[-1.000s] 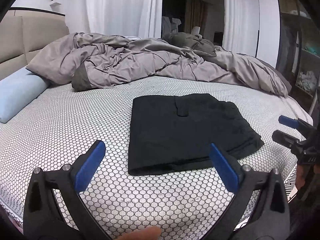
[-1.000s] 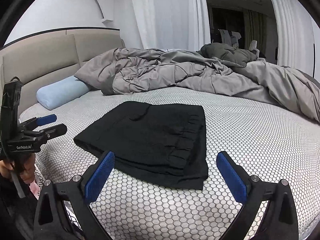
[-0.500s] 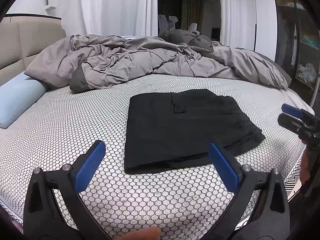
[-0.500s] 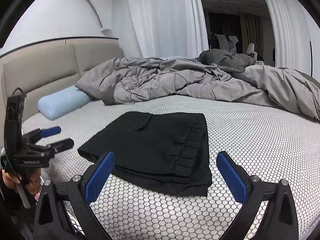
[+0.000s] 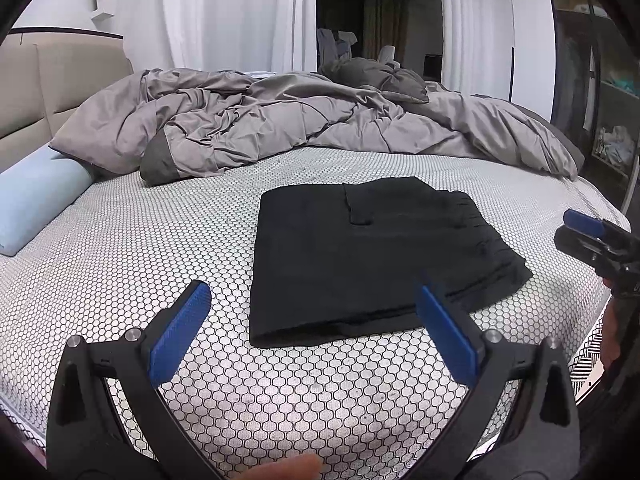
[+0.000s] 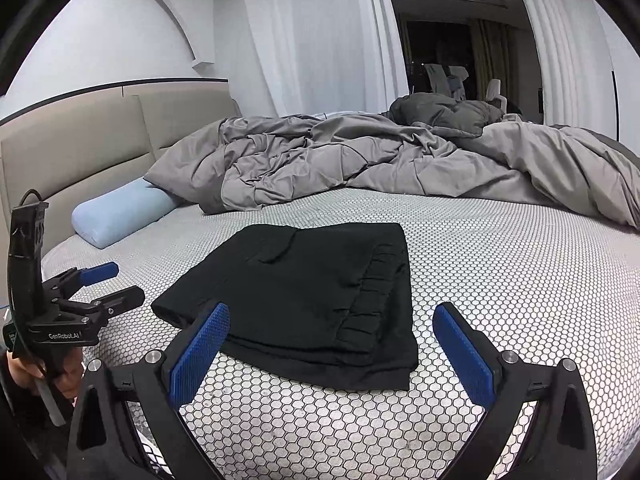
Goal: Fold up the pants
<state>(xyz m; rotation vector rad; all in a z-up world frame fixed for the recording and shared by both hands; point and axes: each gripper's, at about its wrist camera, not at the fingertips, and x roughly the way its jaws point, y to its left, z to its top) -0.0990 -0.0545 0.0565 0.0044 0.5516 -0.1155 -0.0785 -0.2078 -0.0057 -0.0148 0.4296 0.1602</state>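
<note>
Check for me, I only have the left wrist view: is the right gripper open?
Observer: Yes. The right gripper is wide open and empty, and it faces the near edge of the pants.
Operator: Is my left gripper clear of the pants?
Observer: Yes. The right wrist view shows the left gripper open over the sheet, apart from the pants' left edge.

pants (image 5: 372, 256) on mattress (image 5: 160, 240), centre | duvet (image 5: 304, 124) behind; bolster (image 5: 36, 196) far left
</note>
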